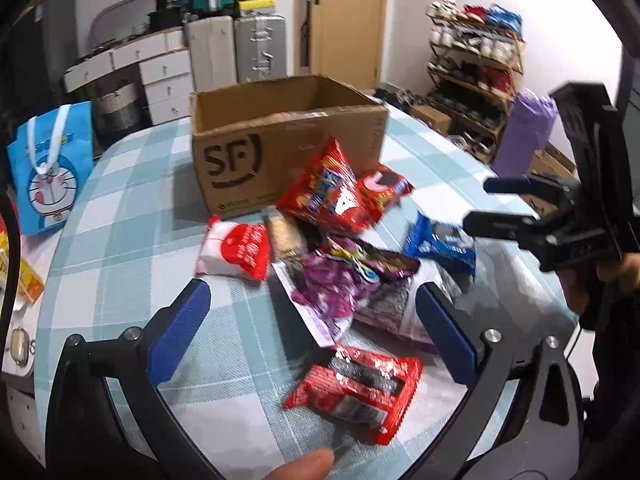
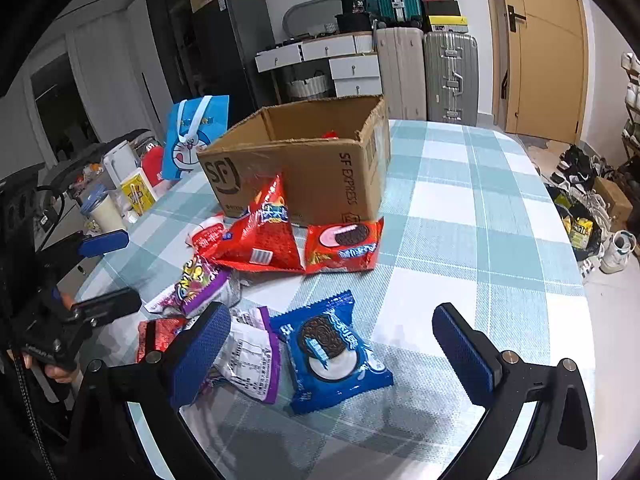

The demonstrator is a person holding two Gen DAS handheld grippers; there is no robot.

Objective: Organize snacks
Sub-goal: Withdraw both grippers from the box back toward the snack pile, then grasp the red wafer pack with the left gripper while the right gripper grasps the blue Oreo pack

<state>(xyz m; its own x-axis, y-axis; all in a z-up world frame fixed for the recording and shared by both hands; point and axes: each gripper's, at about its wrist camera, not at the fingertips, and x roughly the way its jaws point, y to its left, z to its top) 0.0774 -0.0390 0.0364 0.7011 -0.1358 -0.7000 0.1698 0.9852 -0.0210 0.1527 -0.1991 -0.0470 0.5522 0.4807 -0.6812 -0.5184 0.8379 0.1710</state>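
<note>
Several snack packets lie in a pile on the checked tablecloth (image 1: 120,240) in front of an open cardboard box (image 1: 288,148), which also shows in the right wrist view (image 2: 320,168). My left gripper (image 1: 312,312) is open above a purple packet (image 1: 332,284), with a red packet (image 1: 360,392) lying below it. My right gripper (image 2: 332,344) is open and empty around a blue cookie packet (image 2: 332,352); it shows at the right of the left wrist view (image 1: 480,204). A tall red bag (image 2: 264,236) leans on the box beside a red cookie packet (image 2: 344,244).
A blue cartoon bag (image 1: 52,168) stands at the table's left edge. Cups and jars (image 2: 116,196) crowd a side surface left of the table. Suitcases (image 2: 424,72), drawers and a door stand behind. A shoe rack (image 1: 476,68) is at the far right.
</note>
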